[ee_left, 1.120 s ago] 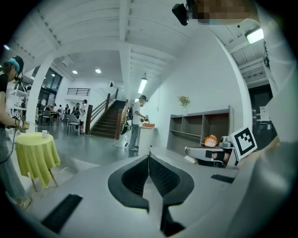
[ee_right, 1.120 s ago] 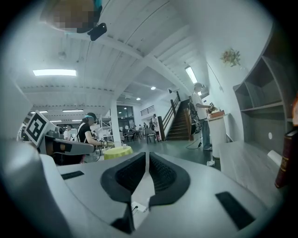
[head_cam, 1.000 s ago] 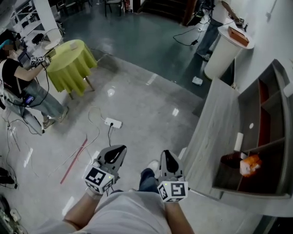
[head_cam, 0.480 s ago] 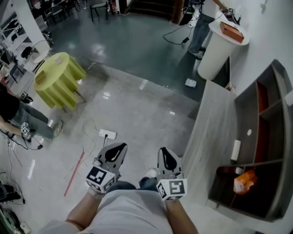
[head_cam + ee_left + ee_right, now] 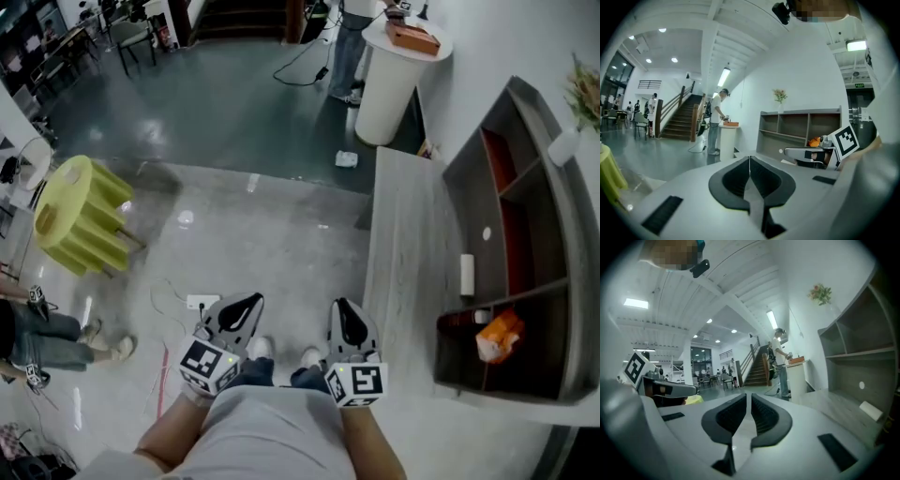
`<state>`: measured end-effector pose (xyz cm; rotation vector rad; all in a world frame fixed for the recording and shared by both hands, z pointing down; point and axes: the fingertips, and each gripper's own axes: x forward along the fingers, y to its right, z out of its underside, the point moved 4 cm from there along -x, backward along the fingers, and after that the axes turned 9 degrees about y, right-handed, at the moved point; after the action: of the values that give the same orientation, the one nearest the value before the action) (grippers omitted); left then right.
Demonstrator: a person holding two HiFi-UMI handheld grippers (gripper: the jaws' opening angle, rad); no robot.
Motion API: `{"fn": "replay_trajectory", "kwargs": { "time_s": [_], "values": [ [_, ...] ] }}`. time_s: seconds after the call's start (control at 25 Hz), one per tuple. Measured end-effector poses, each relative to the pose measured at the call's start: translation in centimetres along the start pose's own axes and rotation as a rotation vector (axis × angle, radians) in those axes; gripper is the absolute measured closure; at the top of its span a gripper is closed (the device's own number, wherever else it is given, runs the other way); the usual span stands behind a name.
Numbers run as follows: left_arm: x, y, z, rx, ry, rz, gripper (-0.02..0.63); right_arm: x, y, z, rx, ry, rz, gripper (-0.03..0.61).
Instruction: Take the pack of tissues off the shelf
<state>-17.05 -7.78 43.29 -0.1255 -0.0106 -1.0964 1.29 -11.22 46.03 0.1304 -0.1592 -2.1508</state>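
My left gripper (image 5: 234, 314) and right gripper (image 5: 345, 321), both pressed together and empty, hang over open floor (image 5: 281, 234), well apart from the pack of tissues (image 5: 497, 337) inside the shelf (image 5: 525, 298).

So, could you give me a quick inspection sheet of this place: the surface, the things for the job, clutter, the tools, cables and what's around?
Surface: grey wood-grain platform in front of the shelf.
Job's things: orange pack of tissues in a lower compartment of the shelf, untouched.
Clutter: white cylinder low in the shelf, next to the pack's compartment.
Grippers: left tool and right tool both shut, nothing between the jaws, held at the person's waist, well apart from the shelf.
Cables: power strip with its cord on the floor.
Surroundings: yellow-covered table at left; white pedestal with a person standing at it.
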Motion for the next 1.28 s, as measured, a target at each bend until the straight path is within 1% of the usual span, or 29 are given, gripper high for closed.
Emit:
{"fn": "replay_trajectory", "kwargs": {
  "time_s": [0.16, 0.32, 0.44, 0.56, 0.68, 0.88, 1.0, 1.12, 1.16, 1.24, 1.28],
  "values": [
    [3.6, 1.0, -0.3, -0.006, -0.023, 0.124, 0.595, -1.5, 3.5, -0.9, -0.004, 0.029, 0.164, 0.546],
    [7.4, 3.0, -0.9, 0.005, -0.024, 0.288, 0.595, -4.5, 7.2, -2.7, -0.015, 0.066, 0.361, 0.546],
    [10.4, 5.2, -1.1, 0.009, -0.036, 0.396, 0.595, -7.5, 10.3, -3.7, -0.020, 0.097, 0.508, 0.545],
    [13.1, 7.6, -0.9, 0.025, -0.047, 0.486, 0.595, -10.7, 13.2, -4.2, -0.028, 0.124, 0.641, 0.546],
    [15.3, 9.8, -0.9, 0.037, -0.055, 0.557, 0.595, -13.8, 15.8, -4.6, -0.031, 0.150, 0.757, 0.545],
    [17.4, 13.0, -0.7, 0.071, -0.079, 0.647, 0.595, -18.7, 19.8, -4.2, -0.027, 0.170, 0.937, 0.545],
    [17.9, 14.1, -0.3, 0.089, -0.101, 0.670, 0.595, -20.9, 21.9, -3.7, -0.023, 0.172, 1.022, 0.545],
    [18.1, 14.7, 0.2, 0.104, -0.121, 0.674, 0.595, -21.9, 23.8, -3.6, -0.022, 0.163, 1.072, 0.538],
    [18.2, 15.0, 0.3, 0.108, -0.127, 0.673, 0.595, -22.1, 24.4, -3.5, -0.019, 0.161, 1.081, 0.522],
    [18.2, 15.4, 0.6, 0.117, -0.141, 0.671, 0.595, -22.4, 25.8, -3.3, -0.012, 0.155, 1.101, 0.472],
    [18.2, 15.5, 0.7, 0.121, -0.148, 0.669, 0.595, -22.4, 26.5, -3.2, -0.007, 0.153, 1.113, 0.462]
  ]
}}
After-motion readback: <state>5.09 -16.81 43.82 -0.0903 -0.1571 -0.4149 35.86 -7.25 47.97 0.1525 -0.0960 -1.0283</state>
